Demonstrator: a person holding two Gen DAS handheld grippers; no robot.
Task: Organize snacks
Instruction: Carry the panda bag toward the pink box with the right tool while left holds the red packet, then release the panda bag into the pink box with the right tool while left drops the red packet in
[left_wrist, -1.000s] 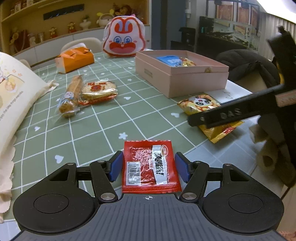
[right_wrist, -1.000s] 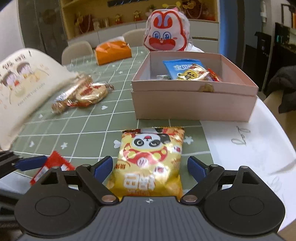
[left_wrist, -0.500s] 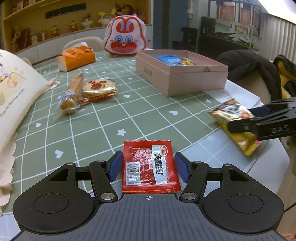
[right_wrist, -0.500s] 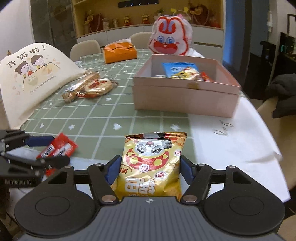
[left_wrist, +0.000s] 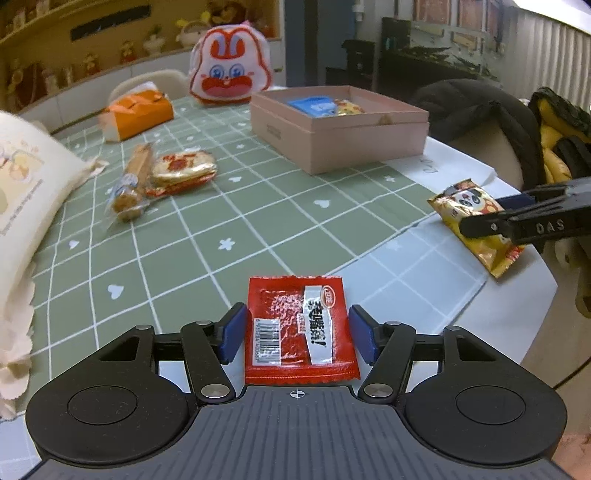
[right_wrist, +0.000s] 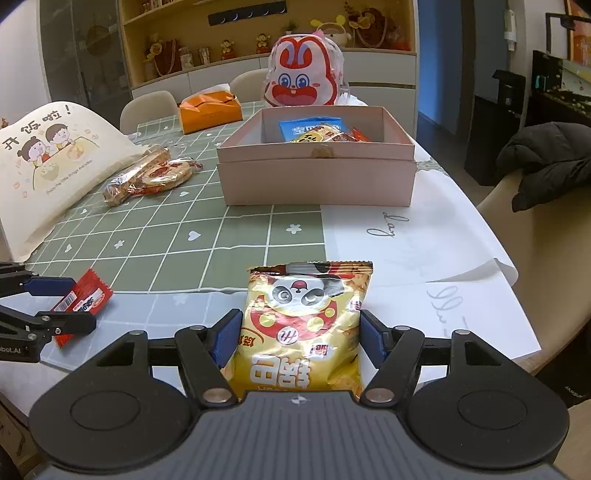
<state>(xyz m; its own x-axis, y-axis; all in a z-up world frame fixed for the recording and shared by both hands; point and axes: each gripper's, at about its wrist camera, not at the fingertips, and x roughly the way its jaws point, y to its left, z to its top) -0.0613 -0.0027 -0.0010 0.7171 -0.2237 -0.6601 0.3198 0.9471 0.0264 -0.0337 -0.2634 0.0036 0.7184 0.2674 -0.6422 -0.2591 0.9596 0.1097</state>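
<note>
Snacks (left_wrist: 181, 171) lie on a green checked tablecloth (left_wrist: 258, 221) before shelves (right_wrist: 221, 37).

My two views are evenly lit by soft indoor light, warm on the wooden shelves (right_wrist: 258, 44) at the back and cooler toward the blinds (left_wrist: 546, 48) at upper right, where a bright patch washes out the corner. Shadows on the table (left_wrist: 258, 221) are faint, and glare glints off the foil of the red packet (left_wrist: 299, 328) and the yellow panda bag (right_wrist: 303, 325). Straight lines bow toward my edges, and the orange box (left_wrist: 136, 114) and cream bag (left_wrist: 22, 192) look slightly smeared.
</note>
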